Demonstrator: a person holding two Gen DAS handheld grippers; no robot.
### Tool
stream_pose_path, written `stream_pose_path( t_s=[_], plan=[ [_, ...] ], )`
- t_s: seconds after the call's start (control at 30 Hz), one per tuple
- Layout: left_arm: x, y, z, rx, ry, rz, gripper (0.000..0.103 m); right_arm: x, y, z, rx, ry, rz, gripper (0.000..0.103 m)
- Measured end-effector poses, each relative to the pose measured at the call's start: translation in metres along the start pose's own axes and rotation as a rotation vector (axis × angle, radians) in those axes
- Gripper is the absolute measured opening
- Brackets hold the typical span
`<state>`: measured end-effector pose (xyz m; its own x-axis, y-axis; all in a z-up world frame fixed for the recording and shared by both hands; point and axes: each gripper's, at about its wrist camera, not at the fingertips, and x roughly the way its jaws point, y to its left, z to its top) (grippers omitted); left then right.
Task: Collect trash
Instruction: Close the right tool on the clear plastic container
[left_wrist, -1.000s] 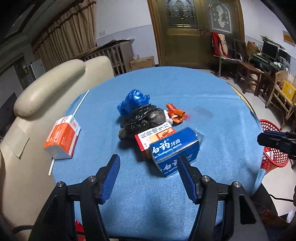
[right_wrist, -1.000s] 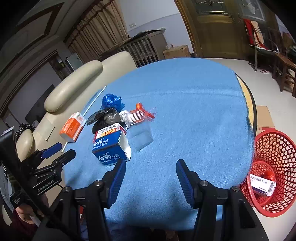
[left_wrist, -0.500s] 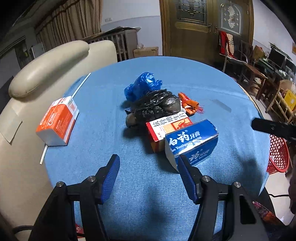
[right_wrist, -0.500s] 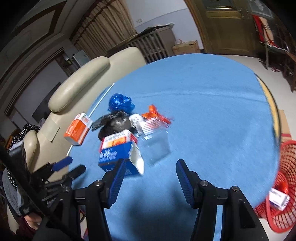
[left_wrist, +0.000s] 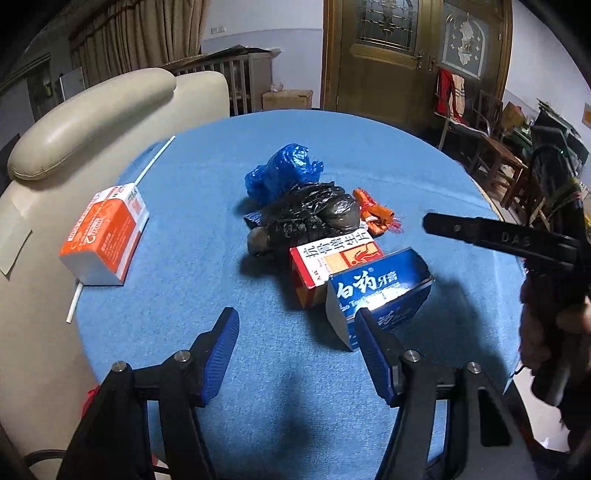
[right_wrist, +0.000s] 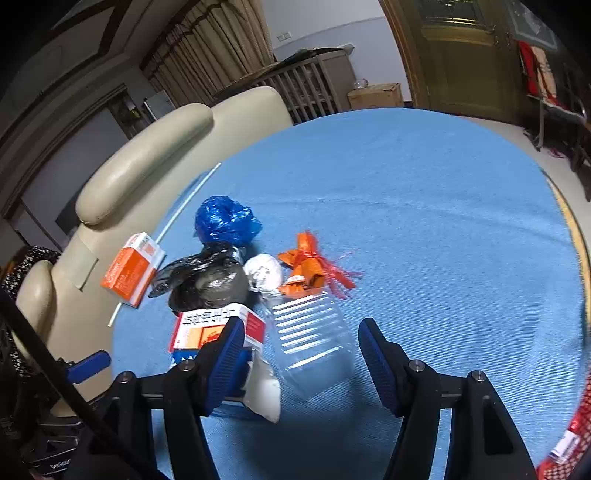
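Two grippers hang over the trash pile: left gripper (left_wrist: 295, 345) open and empty; right gripper (right_wrist: 301, 349), jaws just widening, straddles the clear plastic container (right_wrist: 310, 336) without pressing it.

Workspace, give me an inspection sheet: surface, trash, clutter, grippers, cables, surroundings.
Surface: round table under a blue cloth.
Trash: blue box against a red-white box; black bag, blue bag, orange wrapper, clear bottle, white wad bunched together; orange box apart, lying on a white straw.
Clutter: nothing seen.
Grippers: left gripper open, empty; right gripper open, jaws just widening, bottle between them, not gripped.
Cables: nothing seen.
Surroundings: cream armchair, wooden door, red basket at the table's edge.
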<state>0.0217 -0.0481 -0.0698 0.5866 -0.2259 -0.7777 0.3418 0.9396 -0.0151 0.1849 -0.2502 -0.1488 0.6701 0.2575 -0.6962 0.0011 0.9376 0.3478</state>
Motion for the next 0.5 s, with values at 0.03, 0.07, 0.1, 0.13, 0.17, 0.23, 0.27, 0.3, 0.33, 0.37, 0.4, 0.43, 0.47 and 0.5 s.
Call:
stream_pose_path(
  t_s=[0.03,0.07,0.1,0.13,0.17,0.23,0.27,0.3,0.33,0.37,0.4,0.43,0.47,0.5],
  plan=[
    [0.0,-0.001,0.001,0.002,-0.001,-0.003,0.066,0.002,0.001,0.0,-0.001,-0.001,0.0,0.067],
    [0.001,-0.002,0.002,0.009,-0.003,-0.006,0.066,0.002,0.001,0.0,-0.003,-0.004,-0.007,0.064],
    [0.001,-0.004,0.003,0.017,-0.004,-0.012,0.066,0.002,0.002,-0.002,-0.007,-0.007,-0.011,0.054],
    [0.002,-0.006,0.004,0.023,-0.005,-0.017,0.067,0.003,0.003,-0.002,-0.013,-0.001,-0.013,0.052],
    [0.003,-0.008,0.005,0.03,-0.005,-0.023,0.068,0.003,0.002,-0.002,-0.012,-0.006,-0.011,0.052],
    [0.006,-0.011,0.008,0.039,-0.004,-0.034,0.069,0.002,0.001,-0.003,-0.004,-0.016,-0.018,0.051],
    [0.008,-0.012,0.01,0.039,-0.002,-0.043,0.069,0.0,-0.001,-0.004,0.003,-0.021,-0.02,0.051],
    [0.01,-0.013,0.011,0.036,-0.001,-0.054,0.069,-0.002,-0.004,-0.005,0.012,-0.026,-0.021,0.051],
    [0.012,-0.014,0.014,0.029,0.002,-0.067,0.07,-0.003,-0.006,-0.006,0.02,-0.029,-0.022,0.051],
    [0.015,-0.015,0.016,0.021,0.007,-0.079,0.07,-0.006,-0.01,-0.007,0.037,-0.035,-0.021,0.051],
    [0.018,-0.017,0.019,0.013,0.012,-0.087,0.07,-0.01,-0.014,-0.009,0.055,-0.04,-0.017,0.051],
    [0.02,-0.018,0.02,0.01,0.015,-0.091,0.07,-0.014,-0.018,-0.011,0.066,-0.047,-0.015,0.051],
    [0.023,-0.02,0.022,0.008,0.018,-0.092,0.07,-0.018,-0.02,-0.013,0.071,-0.054,-0.021,0.051],
    [0.026,-0.023,0.024,0.007,0.021,-0.092,0.07,-0.021,-0.022,-0.014,0.073,-0.059,-0.026,0.051]
  ],
)
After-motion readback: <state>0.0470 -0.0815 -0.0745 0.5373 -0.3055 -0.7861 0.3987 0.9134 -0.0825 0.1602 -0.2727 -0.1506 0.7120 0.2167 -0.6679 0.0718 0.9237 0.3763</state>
